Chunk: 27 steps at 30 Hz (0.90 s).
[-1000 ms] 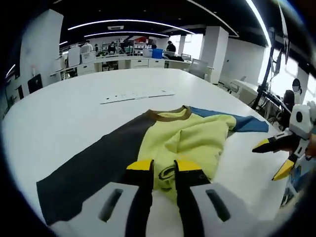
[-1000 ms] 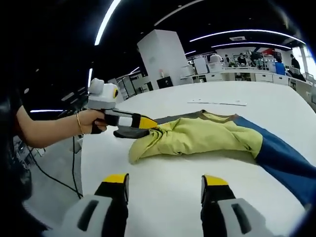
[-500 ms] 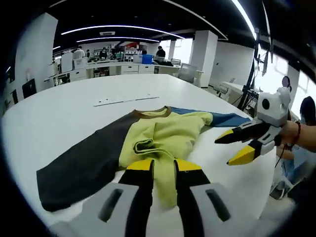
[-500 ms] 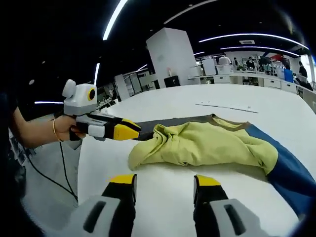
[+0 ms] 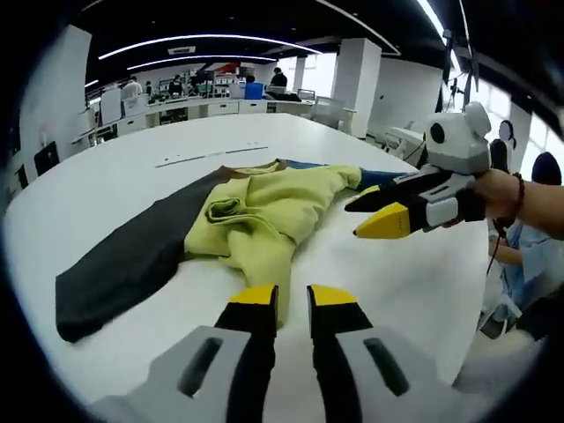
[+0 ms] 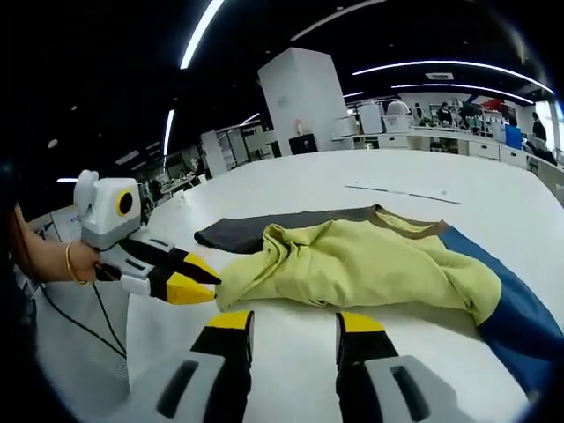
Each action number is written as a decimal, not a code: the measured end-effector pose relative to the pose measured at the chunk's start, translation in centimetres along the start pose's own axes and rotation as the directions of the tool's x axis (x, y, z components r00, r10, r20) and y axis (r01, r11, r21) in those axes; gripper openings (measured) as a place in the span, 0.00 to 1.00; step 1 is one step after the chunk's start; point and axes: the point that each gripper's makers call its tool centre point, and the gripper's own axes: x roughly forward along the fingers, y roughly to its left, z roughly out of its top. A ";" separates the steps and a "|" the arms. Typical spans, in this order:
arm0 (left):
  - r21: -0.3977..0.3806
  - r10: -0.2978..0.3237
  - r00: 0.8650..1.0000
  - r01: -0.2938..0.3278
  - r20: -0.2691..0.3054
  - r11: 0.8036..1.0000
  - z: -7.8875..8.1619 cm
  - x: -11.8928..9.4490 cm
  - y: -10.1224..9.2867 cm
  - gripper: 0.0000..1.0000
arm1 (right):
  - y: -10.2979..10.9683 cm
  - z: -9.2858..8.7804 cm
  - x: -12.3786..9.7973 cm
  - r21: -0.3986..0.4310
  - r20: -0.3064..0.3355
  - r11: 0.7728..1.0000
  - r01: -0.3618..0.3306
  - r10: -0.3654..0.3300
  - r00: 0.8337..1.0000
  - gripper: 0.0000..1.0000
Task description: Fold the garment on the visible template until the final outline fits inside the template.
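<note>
The garment lies bunched on the white table point(image 5: 397, 282). Its yellow body point(image 5: 264, 207) is folded over itself, a dark grey sleeve point(image 5: 123, 260) stretches left and a blue sleeve point(image 5: 379, 176) peeks out behind. My left gripper point(image 5: 293, 295) has its jaws close together on the very edge of the yellow hem. In the right gripper view it point(image 6: 216, 284) touches the corner of the yellow body point(image 6: 370, 264), with the grey sleeve point(image 6: 264, 231) and blue sleeve point(image 6: 520, 326) on either side. My right gripper point(image 6: 295, 319) is open and holds nothing. It hovers point(image 5: 352, 220) beside the yellow cloth.
A thin white strip point(image 5: 211, 159) with small marks lies on the table beyond the collar, also seen as the strip point(image 6: 405, 189). A hand point(image 5: 520, 198) holds the right gripper. Desks, chairs and people stand far behind the round table edge.
The left gripper has drawn back along the yellow cloth, which now ends at its tips instead of lying between the jaws. The right gripper's jaws have narrowed and it has come closer to the garment.
</note>
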 end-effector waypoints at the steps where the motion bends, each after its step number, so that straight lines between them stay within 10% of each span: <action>1: 0.002 0.004 1.000 -0.004 -0.007 1.000 -0.3 0.1 0.0 0.11 | 0.0 0.0 0.2 -0.004 -0.001 1.000 -0.001 0.001 1.000 0.32; 27: 0.032 0.131 0.990 -0.129 -0.061 0.991 -1.8 2.0 3.0 0.09 | -0.5 -1.0 4.4 -0.040 -0.098 0.999 0.037 -0.041 0.994 0.20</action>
